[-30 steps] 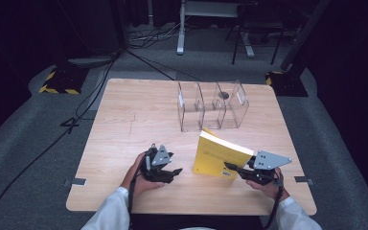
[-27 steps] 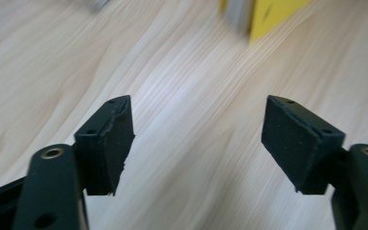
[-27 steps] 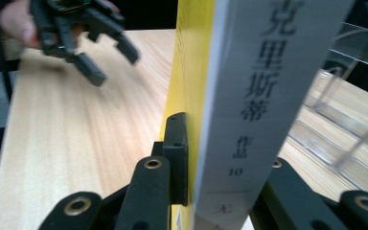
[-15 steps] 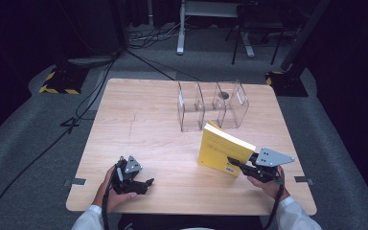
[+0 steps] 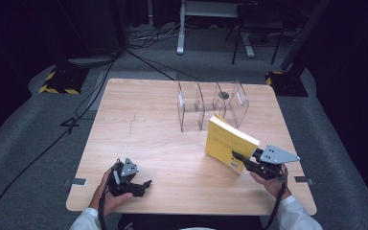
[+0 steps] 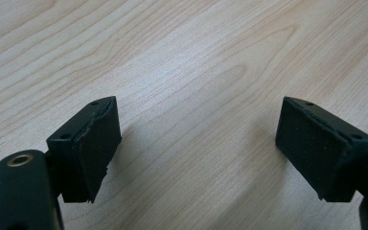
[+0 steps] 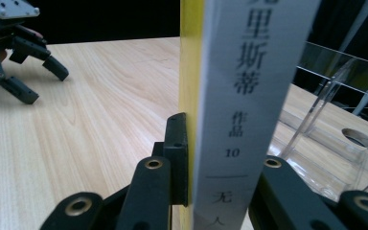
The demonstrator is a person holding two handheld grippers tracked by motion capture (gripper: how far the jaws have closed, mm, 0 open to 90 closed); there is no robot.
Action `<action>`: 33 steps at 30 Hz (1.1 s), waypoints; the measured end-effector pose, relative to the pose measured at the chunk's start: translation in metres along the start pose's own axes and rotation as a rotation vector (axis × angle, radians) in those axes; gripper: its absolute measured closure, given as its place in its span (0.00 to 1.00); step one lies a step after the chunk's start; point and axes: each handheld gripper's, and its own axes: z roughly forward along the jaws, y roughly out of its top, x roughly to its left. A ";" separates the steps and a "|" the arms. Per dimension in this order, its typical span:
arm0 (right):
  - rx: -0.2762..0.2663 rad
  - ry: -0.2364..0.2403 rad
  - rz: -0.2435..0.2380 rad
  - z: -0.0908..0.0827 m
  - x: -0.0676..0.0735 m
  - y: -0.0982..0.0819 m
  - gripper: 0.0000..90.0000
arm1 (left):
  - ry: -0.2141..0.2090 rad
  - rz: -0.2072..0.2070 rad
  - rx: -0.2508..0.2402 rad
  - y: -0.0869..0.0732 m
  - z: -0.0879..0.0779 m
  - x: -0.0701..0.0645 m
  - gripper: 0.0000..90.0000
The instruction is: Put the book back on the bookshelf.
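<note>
A yellow book (image 5: 230, 141) with a white spine (image 7: 249, 96) stands upright above the table at the right. My right gripper (image 5: 238, 158) is shut on its lower end, one jaw on the yellow cover and one on the far side. My left gripper (image 5: 143, 188) lies low over the table near the front left edge and points right. In the left gripper view its jaws (image 6: 196, 139) stand wide open over bare wood; they have just been opening with nothing between them. The right gripper view shows the left gripper (image 7: 19, 48) far off at the upper left.
A clear acrylic holder (image 5: 211, 103) with upright dividers stands at the back of the wooden table (image 5: 139, 120), just behind the book, and shows at the right (image 7: 335, 120) in the right gripper view. Dark floor, cables and stands surround the table.
My left hand has moved left and toward the near edge of the table, and its jaws have spread wider. The right gripper and the book have barely shifted.
</note>
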 end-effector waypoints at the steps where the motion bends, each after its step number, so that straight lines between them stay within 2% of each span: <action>1: -0.003 -0.007 -0.001 0.000 -0.001 0.001 0.85 | -0.001 -0.005 0.000 0.000 0.000 -0.001 0.18; 7: -0.026 -0.034 0.009 0.001 -0.003 0.006 0.85 | -0.001 -0.014 -0.002 0.000 0.001 -0.001 0.18; 14: -0.052 -0.041 0.007 0.006 -0.002 0.018 0.85 | 0.008 -0.021 -0.001 0.001 0.001 -0.001 0.17; 20: -0.071 -0.051 0.014 0.012 -0.001 0.025 0.85 | 0.005 -0.011 0.000 0.001 0.002 0.000 0.17; 25: -0.078 -0.060 0.018 0.022 -0.002 0.035 0.85 | -0.004 -0.025 0.000 0.002 0.003 -0.001 0.17; 31: -0.074 -0.060 0.015 0.036 -0.002 0.046 0.85 | -0.004 -0.024 -0.001 0.002 0.003 -0.001 0.17; 33: -0.075 -0.064 0.010 0.040 -0.002 0.051 0.85 | -0.010 -0.011 0.003 0.002 0.002 -0.001 0.17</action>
